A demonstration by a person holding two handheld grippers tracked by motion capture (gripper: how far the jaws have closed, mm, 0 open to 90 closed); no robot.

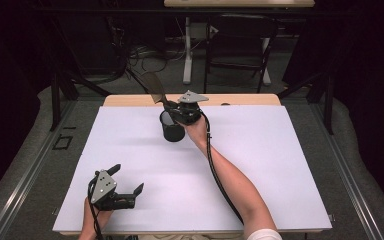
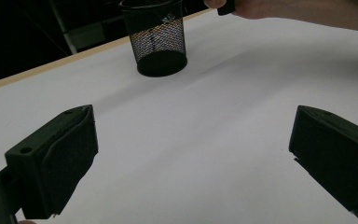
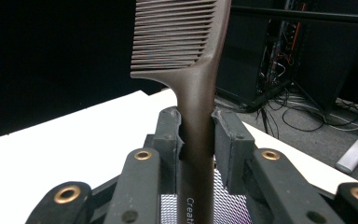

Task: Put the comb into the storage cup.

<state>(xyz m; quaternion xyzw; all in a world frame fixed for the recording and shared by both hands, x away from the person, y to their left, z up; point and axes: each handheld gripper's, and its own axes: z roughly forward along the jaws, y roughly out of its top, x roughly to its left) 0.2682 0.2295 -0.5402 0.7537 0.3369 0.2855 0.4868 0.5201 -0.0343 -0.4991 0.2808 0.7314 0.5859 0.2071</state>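
White paper covers the big surface (image 1: 260,165), and dark room is all around it. My right gripper (image 1: 176,111) is up at the far side, right over the black mesh cup (image 1: 172,126). Its fingers (image 3: 168,135) are squeezed tight on the brown comb (image 3: 193,93). The comb stands up, teeth on top, and its handle points down into the cup under the fingers. I think it is almost in; I only need to lower it and let go. My left gripper (image 1: 128,184) rests near me, fingers (image 2: 56,158) wide apart, holding nothing. The comb is thin, with many fine teeth.
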